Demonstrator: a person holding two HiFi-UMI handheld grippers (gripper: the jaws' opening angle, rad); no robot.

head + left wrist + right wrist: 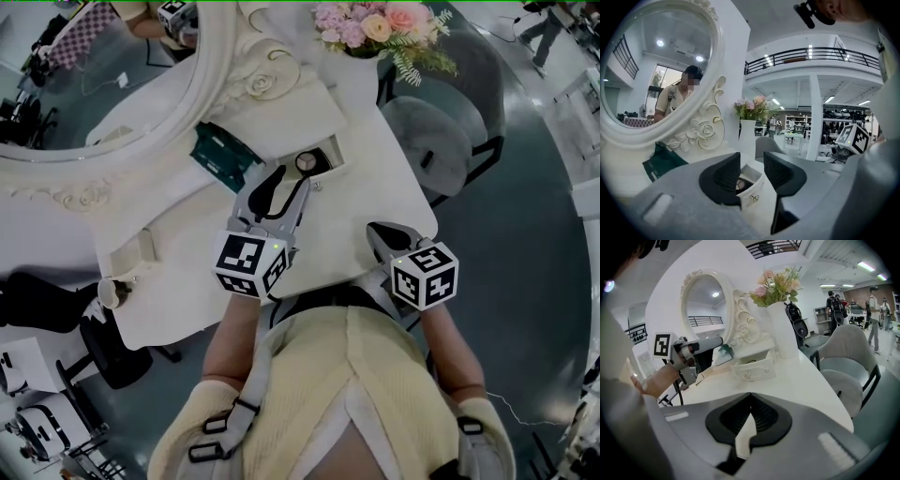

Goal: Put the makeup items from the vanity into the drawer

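The white vanity table (347, 234) filled the middle of the head view. Its big oval mirror (94, 84) took the upper left of the frame, in a carved white surround. A grey chair (441, 122) stood off the table's edge at the upper right. A white vase of pink flowers (783, 329) sat on the tabletop beside the mirror.

The left gripper (289, 183) reached toward upper centre. Its jaws stood partly apart with nothing between the pads, and through the gap I could see only the drawer beyond. The right gripper (750, 401) hung over the table's near edge at lower right, jaws closed together on nothing.

The small white drawer (323, 155) was pulled open on the tabletop, just past the left gripper's tips. A dark green pouch (220, 155) lay at the foot of the mirror, left of the drawer. A round compact (306, 162) lay inside the drawer, at its front end.
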